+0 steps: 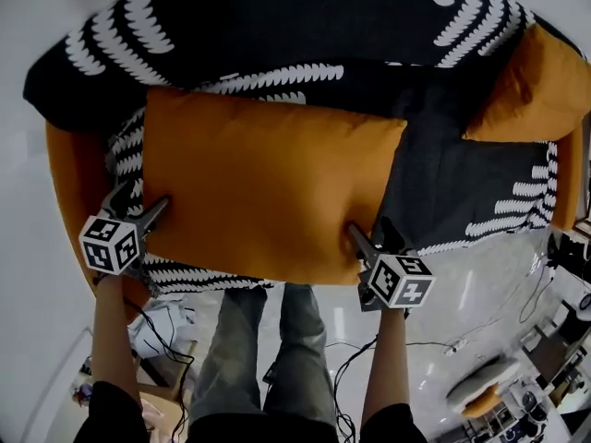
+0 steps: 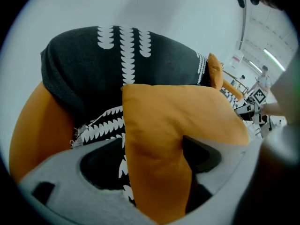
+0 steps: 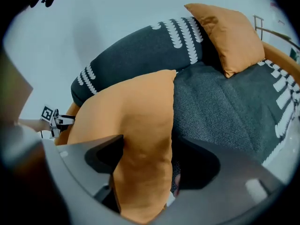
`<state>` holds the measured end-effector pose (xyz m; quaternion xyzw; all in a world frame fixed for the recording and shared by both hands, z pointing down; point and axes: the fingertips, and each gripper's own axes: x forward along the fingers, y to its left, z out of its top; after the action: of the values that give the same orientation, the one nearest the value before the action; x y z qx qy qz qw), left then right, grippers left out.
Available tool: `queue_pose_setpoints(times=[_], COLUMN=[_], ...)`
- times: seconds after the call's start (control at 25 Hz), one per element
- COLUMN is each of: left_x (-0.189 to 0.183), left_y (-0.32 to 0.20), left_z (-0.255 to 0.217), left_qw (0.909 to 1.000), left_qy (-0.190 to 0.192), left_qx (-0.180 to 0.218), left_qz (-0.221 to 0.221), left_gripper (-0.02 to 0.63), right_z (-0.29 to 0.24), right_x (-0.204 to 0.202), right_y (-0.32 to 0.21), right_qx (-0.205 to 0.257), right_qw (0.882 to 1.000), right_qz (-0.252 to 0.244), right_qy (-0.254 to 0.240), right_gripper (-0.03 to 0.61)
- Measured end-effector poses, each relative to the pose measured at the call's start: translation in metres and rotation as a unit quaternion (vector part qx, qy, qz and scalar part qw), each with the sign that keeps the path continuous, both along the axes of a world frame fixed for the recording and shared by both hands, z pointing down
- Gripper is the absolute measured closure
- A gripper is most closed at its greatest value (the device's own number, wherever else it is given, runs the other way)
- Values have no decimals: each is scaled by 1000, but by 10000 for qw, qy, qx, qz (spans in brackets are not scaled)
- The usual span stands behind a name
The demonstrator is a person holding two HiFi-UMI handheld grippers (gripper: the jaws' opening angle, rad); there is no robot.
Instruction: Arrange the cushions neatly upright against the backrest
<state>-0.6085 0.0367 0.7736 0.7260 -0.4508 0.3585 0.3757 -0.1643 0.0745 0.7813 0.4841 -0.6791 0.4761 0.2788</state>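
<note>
The large orange cushion (image 1: 268, 187) lies across the sofa seat (image 1: 462, 187), its top edge by the patterned backrest (image 1: 277, 26). The left gripper (image 1: 152, 215) and right gripper (image 1: 369, 236) both stand wide, each with a lower cushion corner between its jaws. The pads seem not to press it. A second orange cushion (image 1: 536, 86) leans in the sofa's right corner.

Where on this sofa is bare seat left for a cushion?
Free: the dark seat patch between the big orange cushion and the smaller orange cushion. Crowded: the left side, where that cushion lies with the left claw and right claw at its front corners.
</note>
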Motion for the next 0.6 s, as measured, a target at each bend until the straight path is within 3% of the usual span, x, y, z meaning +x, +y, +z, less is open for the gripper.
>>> queue_pose_setpoints(times=[0.16,0.32,0.4,0.6], left_x=[1,-4,2,31], left_y=[-7,-3,-1,-2], left_z=[27,38,39,36], left_qw=[9988,9975,9968,9984], left_qy=[28,259,408,146], left_qx=[-479,-634,-676,-523], left_qz=[-36,-190,-140,164], left_gripper=[212,220,251,392], right_z=[20,32,35,35], right_x=[-16,-27,-25,-19], right_y=[-8,-7,-4,-8], right_qx=[-23,-264,-419,-432], right_qw=[9998,9994,9981,9981], right_qz=[-198,-130,-48,-274], right_qy=[63,-204,-438,-355], right_gripper=[215,199,179,276])
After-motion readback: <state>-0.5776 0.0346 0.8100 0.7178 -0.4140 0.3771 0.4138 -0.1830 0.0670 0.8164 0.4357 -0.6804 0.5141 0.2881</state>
